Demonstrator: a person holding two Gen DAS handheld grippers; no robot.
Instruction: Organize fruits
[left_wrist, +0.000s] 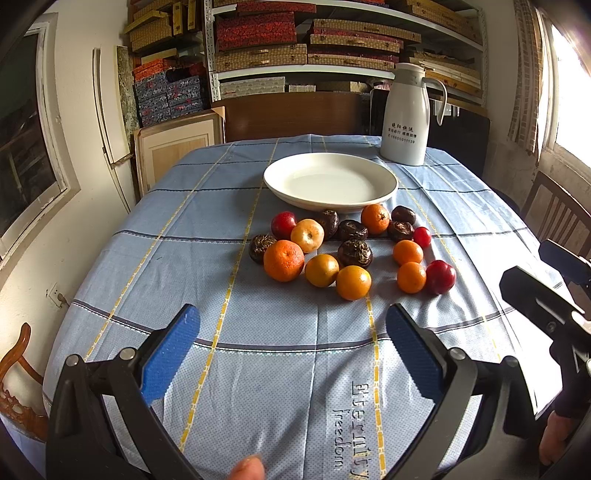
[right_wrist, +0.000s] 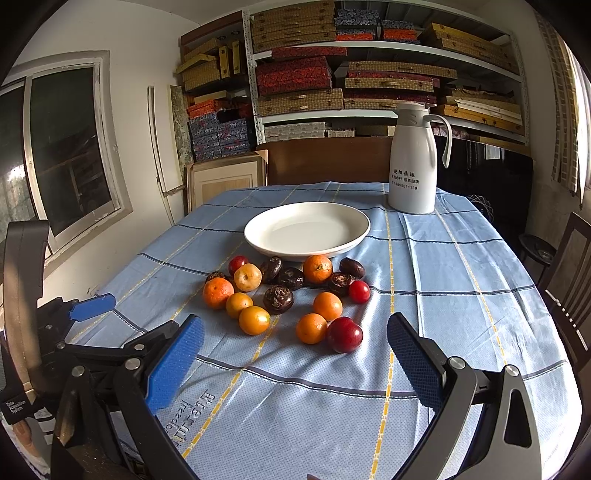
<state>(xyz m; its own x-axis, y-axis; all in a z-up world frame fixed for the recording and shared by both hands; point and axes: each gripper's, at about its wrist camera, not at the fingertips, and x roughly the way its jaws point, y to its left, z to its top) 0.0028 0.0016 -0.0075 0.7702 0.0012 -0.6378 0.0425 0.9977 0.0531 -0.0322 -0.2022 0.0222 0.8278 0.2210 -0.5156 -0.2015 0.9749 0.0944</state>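
Observation:
Several fruits lie loose on the blue checked tablecloth in front of an empty white plate, which also shows in the right wrist view. They are orange tangerines, red plums, yellow-orange fruits and dark brown wrinkled ones. My left gripper is open and empty, short of the fruit cluster. My right gripper is open and empty, just before a tangerine and a red plum. The right gripper also shows at the right edge of the left wrist view.
A white thermos jug stands at the back right of the table, behind the plate. Wooden chairs stand at the far side and the right side. Shelves of boxes fill the back wall. The table's front carries printed text.

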